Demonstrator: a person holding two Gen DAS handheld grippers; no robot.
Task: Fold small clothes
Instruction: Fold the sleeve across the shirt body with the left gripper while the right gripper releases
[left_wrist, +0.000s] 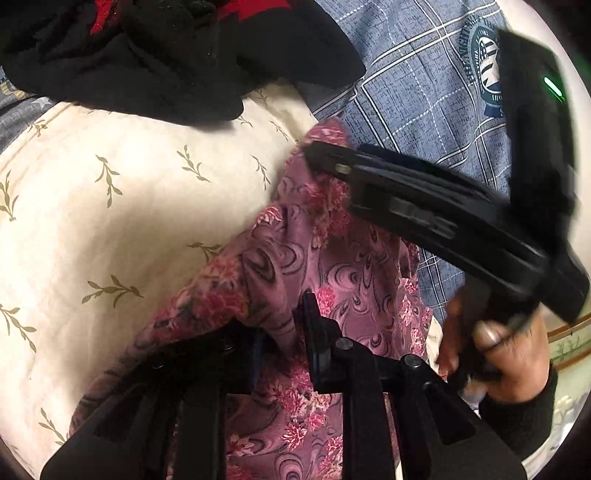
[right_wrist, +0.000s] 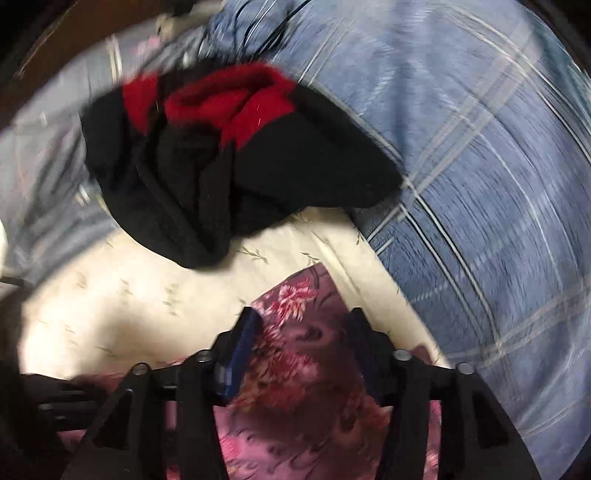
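Note:
A small purple cloth with pink flowers (left_wrist: 295, 266) lies on a cream leaf-print pillow (left_wrist: 110, 206). My left gripper (left_wrist: 284, 332) has its fingers on either side of a raised fold of the cloth; the left finger is hidden under the fabric. My right gripper (right_wrist: 299, 332) stands open over the cloth (right_wrist: 295, 387), which lies between its fingers. In the left wrist view the right gripper (left_wrist: 317, 155) lies across the cloth's far corner, held by a hand (left_wrist: 498, 350).
A black and red garment (right_wrist: 229, 155) lies bunched at the pillow's far edge, also in the left wrist view (left_wrist: 166, 55). A blue plaid bedsheet (right_wrist: 480, 184) covers the right side. The right wrist view is motion-blurred.

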